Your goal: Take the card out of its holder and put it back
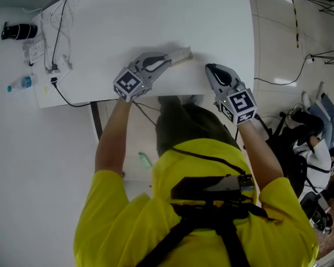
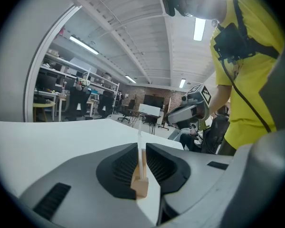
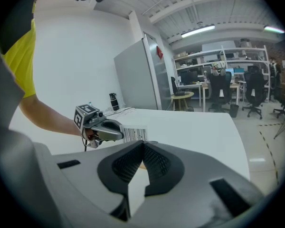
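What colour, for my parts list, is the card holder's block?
Light tan, like bare wood; the holder block shows best in the left gripper view.

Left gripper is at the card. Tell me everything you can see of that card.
The card is thin, white and flat, and one face is printed with rows of dark lines. It stands upright, slotted into a small light wooden holder, over the white table near its front edge. The left gripper has a jaw on each side of it, slightly apart, with a narrow gap showing on one side.
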`<state>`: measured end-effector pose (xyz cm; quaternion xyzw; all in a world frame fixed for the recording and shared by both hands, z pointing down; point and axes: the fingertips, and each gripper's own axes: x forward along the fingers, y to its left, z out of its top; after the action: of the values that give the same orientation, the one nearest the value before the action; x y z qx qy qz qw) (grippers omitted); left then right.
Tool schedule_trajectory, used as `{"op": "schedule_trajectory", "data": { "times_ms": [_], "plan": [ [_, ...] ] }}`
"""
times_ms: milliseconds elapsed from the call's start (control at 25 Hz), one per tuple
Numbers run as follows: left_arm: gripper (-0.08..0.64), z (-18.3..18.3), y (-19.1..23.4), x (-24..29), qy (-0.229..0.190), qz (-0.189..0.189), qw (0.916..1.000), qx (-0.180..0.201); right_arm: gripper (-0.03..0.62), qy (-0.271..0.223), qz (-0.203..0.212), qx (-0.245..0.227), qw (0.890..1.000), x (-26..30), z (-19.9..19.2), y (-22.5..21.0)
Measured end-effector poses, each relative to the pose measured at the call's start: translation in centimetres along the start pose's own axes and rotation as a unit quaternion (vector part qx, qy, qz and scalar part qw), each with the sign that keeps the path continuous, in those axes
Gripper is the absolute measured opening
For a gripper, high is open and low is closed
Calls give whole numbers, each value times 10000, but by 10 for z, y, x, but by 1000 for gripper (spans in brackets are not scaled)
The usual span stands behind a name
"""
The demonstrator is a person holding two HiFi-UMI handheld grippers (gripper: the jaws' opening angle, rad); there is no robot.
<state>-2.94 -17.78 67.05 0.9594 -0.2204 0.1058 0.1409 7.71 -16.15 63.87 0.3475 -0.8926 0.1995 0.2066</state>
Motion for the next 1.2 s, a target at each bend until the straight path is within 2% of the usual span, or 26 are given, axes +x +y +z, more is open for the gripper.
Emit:
{"op": "schedule_trajectory", "data": {
  "times_ms": [120,200,280,400,480,560,640,760,1000,1080,1200],
  "plan": [
    [130,9,3,-12,-155,166,9995,-200,6,-113,-31,9,9999,1,12,-2],
    [137,32,4,-26,-363,434,9979,-330,6,-226,-56,40,9997,-3,27,-5],
    [137,63,5,-48,-674,830,9928,-543,6,-356,-67,75,9993,-10,46,-6],
    [88,109,9,-92,-969,1746,9772,-727,6,-625,-70,18,9980,-26,89,1],
    [60,136,14,-120,-877,2397,9645,-681,6,-865,-101,-33,9962,-37,121,6],
    [60,160,16,-142,-734,2759,9561,-660,6,-1118,-146,-72,9936,-48,152,11],
    [60,179,16,-157,-648,2908,9511,-814,6,-1367,-219,-109,9903,-60,179,15],
    [60,202,18,-175,-797,3126,9400,-1110,5,-1763,-304,-91,9838,-78,213,20],
    [60,241,9,-189,-1194,3367,9298,-891,5,-2140,-255,-192,9763,-94,245,32],
    [60,237,4,-184,-1086,3370,9315,-832,5,-2102,-254,-223,9771,-94,243,34],
    [60,227,-10,-173,-877,3260,9389,-677,5,-2010,-243,-269,9789,-89,240,37]
  ]
}}
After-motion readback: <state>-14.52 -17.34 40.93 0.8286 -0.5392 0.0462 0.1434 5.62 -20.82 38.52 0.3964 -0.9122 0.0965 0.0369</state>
